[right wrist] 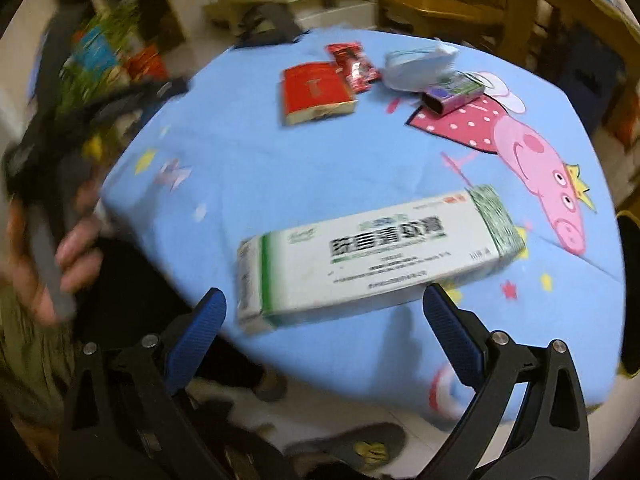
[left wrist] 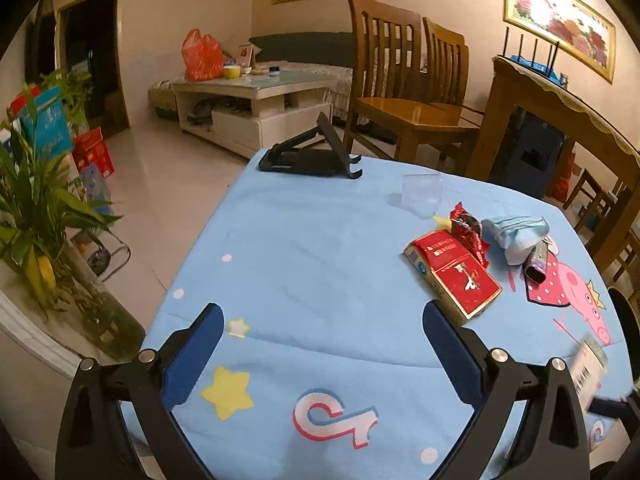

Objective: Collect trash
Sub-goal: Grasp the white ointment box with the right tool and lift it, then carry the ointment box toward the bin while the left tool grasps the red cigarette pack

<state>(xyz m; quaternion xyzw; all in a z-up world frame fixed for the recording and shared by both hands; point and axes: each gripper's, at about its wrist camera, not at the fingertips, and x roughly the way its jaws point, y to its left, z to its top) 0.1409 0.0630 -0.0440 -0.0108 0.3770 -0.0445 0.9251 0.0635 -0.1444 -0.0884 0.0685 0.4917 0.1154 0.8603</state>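
A table under a blue cartoon cloth (left wrist: 312, 248) carries trash. A red cigarette pack (left wrist: 454, 276), a red snack wrapper (left wrist: 468, 232), a crumpled blue face mask (left wrist: 516, 236) and a small purple box (left wrist: 538, 262) lie together at the right. My left gripper (left wrist: 322, 320) is open and empty above the cloth, left of the pack. In the right wrist view a long white and green box (right wrist: 372, 256) lies near the table's front edge. My right gripper (right wrist: 324, 308) is open just in front of it, jaws wide on either side, not touching it. The same trash shows beyond (right wrist: 316, 92).
A black phone stand (left wrist: 308, 156) and a clear plastic cup (left wrist: 422, 194) sit at the table's far side. Wooden chairs (left wrist: 404, 80) and a wooden table (left wrist: 560, 112) stand behind. A potted plant (left wrist: 44, 208) is at the left. Slippers (right wrist: 352, 444) lie on the floor below.
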